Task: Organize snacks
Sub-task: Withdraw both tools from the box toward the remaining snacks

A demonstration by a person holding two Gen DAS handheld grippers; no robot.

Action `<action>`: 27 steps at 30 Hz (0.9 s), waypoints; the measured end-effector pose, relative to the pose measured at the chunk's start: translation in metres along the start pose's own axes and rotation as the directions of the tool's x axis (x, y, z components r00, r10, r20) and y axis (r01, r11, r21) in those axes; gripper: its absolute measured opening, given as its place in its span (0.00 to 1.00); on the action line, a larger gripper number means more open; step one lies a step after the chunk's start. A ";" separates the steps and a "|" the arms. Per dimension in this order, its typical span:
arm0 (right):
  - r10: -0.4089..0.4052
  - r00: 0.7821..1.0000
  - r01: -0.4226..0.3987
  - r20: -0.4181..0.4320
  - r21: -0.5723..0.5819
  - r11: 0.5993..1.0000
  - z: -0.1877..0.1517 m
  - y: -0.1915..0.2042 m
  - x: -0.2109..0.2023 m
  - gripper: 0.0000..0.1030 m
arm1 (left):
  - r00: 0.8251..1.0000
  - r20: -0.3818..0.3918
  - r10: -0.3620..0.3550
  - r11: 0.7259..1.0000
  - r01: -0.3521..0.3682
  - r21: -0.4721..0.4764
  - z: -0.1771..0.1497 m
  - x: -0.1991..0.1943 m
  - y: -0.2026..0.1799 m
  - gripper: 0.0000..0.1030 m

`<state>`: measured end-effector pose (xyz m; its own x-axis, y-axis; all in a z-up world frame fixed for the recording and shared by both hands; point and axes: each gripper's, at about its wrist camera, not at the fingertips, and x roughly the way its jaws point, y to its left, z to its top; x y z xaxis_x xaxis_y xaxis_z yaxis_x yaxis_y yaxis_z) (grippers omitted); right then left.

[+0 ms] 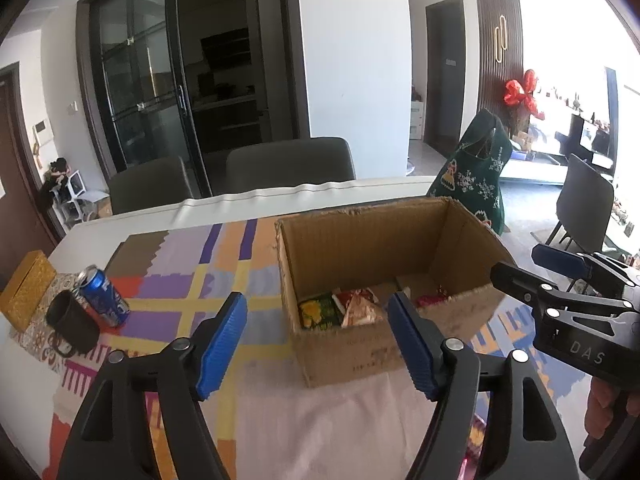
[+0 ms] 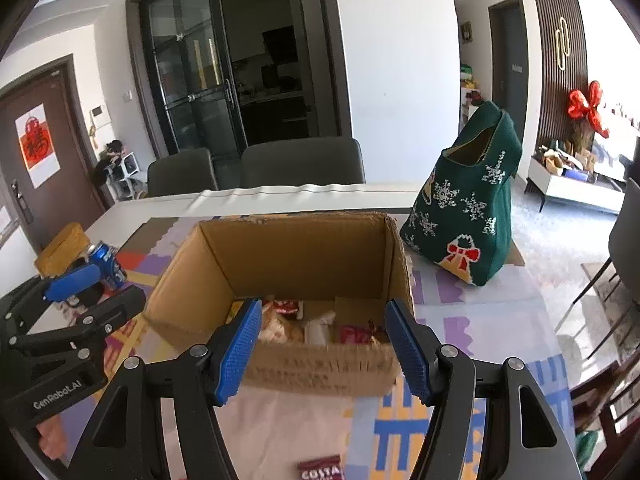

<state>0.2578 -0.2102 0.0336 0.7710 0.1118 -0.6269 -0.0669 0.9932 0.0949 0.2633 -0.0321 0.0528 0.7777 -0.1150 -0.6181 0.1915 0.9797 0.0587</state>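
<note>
Just ahead of both my tools sits the cardboard box, open at the top, on the patterned cloth that covers the bench. My left tool stands wide with nothing between its blue pads; the near left corner of the box shows through the gap, beyond the fingertips and apart from them. My right tool is also spread wide and empty, and the box's near wall lies between its two pads in the view, a little past them. No earlier look is at hand, so I speak only of how they stand.

Inside the box lie the snacks: a green and yellow packet at the left, a red and gold wrapper beside it, a red packet further right, and pale wrappers that I cannot read. One more packet, a dark red Costa sachet, lies on the cloth close under my right tool, outside the box.

To the left of the box, well apart from it, are a blue drink can, a dark mug touching or nearly touching it, and a yellow box at the bench's edge. To the right of the cardboard box stands a green knitted bag with snowflakes and a red bow, upright. Across the bench are two dark chairs, then glass doors and a white wall.
</note>
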 end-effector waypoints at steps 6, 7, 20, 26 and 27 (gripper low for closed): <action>0.024 1.000 -0.024 -0.010 -0.028 0.999 -0.020 0.007 -0.021 0.65 | 0.999 -0.041 -0.021 1.000 0.020 -0.017 -0.022 -0.018 -0.003 0.72; 0.029 0.999 -0.029 -0.014 -0.030 0.999 -0.022 0.008 -0.023 0.65 | 0.998 -0.052 -0.027 0.999 0.026 -0.022 -0.027 -0.020 -0.004 0.72; 0.050 0.993 -0.056 -0.107 -0.046 0.997 -0.074 0.013 -0.040 0.65 | 0.988 -0.145 -0.052 0.998 0.048 -0.034 -0.077 -0.038 -0.017 0.72; 0.038 0.984 -0.044 -0.175 -0.031 0.999 -0.101 0.006 -0.036 0.65 | 0.977 -0.202 -0.062 0.998 0.056 -0.037 -0.101 -0.036 -0.022 0.72; 0.036 0.982 -0.042 -0.184 -0.030 0.999 -0.105 0.005 -0.035 0.65 | 0.976 -0.210 -0.064 0.998 0.057 -0.035 -0.104 -0.035 -0.023 0.72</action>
<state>0.1641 -0.2062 -0.0252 0.6381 0.1509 -0.7550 -0.1179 0.9882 0.0979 0.1697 -0.0339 -0.0088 0.6204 -0.1399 -0.7717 0.2144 0.9767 -0.0047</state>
